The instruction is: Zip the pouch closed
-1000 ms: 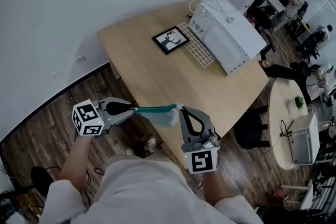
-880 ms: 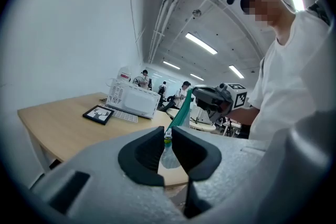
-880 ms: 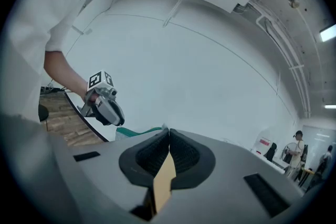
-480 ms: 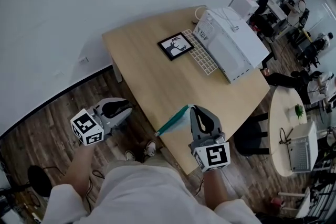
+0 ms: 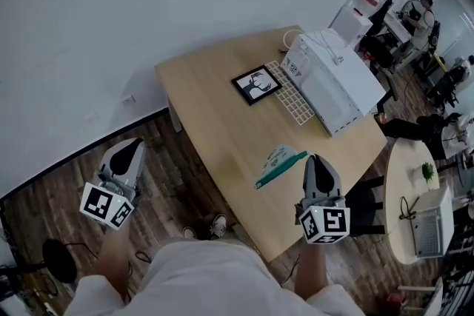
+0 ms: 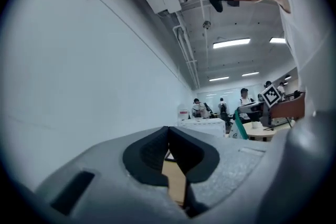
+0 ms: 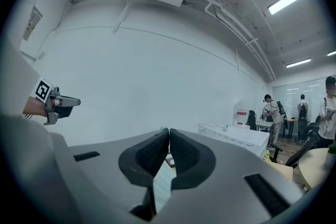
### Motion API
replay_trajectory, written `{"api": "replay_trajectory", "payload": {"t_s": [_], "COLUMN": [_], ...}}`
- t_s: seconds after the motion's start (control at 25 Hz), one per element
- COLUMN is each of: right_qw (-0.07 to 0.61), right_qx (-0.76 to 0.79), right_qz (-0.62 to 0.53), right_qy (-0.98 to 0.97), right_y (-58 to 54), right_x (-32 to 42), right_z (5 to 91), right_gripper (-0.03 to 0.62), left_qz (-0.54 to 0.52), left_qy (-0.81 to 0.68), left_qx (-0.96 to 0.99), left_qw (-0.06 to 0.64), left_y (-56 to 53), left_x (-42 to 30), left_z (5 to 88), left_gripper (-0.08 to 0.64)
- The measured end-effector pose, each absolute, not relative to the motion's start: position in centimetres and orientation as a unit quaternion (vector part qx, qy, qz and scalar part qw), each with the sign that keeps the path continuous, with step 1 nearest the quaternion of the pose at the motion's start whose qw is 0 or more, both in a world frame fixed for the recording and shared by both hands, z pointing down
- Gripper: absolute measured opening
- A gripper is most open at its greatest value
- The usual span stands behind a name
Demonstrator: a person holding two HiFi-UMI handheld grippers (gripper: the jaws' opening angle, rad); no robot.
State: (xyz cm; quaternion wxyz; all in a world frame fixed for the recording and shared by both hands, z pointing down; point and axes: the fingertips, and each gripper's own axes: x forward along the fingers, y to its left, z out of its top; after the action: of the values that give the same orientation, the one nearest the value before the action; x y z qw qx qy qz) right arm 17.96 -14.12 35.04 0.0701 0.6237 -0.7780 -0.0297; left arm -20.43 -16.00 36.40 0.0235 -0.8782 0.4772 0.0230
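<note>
The pouch [image 5: 278, 165], pale mesh with a teal zip edge, hangs over the wooden table [image 5: 215, 107] from my right gripper [image 5: 312, 159], which is shut on its right end. In the right gripper view the mesh [image 7: 161, 186] is pinched between the closed pads of the right gripper [image 7: 169, 134]. My left gripper [image 5: 132, 145] is far to the left over the floor, apart from the pouch. Its jaws [image 6: 169, 131] have just closed and nothing is between them. From the left gripper view the pouch [image 6: 239, 126] shows as a teal strip in the distance.
On the table's far side stand a white appliance [image 5: 333, 85], a white grid mat [image 5: 296, 101] and a framed picture [image 5: 256, 83]. A black stool [image 5: 363, 196] and a round table [image 5: 415, 189] are on the right. People sit at desks at the back right.
The left gripper let go of the pouch's left end and swung away left. The right gripper carried the pouch right and further over the table.
</note>
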Motion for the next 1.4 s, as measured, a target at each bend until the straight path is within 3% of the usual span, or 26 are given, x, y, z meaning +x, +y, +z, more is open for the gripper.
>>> {"api": "replay_trajectory", "payload": {"t_s": [0.52,1.4], "right_qw": [0.055,0.069], "right_qx": [0.677,0.652], "right_qz": [-0.019,-0.037], "right_qy": [-0.733,-0.755], "right_y": [-15.1,-18.5], "right_x": [22.3,18.9], "right_z": [35.1,34.2], "right_gripper": [0.011,0.009], "left_qz": [0.042,0.057], "left_qy": [0.570,0.578], "left_qx": [-0.819,-0.811], "left_qw": [0.056,0.067], "left_y": [-13.3,-14.5], "left_x": [-27.2,-27.6], "left_z": [33.5,32.8], "left_gripper": [0.015,0.015]}}
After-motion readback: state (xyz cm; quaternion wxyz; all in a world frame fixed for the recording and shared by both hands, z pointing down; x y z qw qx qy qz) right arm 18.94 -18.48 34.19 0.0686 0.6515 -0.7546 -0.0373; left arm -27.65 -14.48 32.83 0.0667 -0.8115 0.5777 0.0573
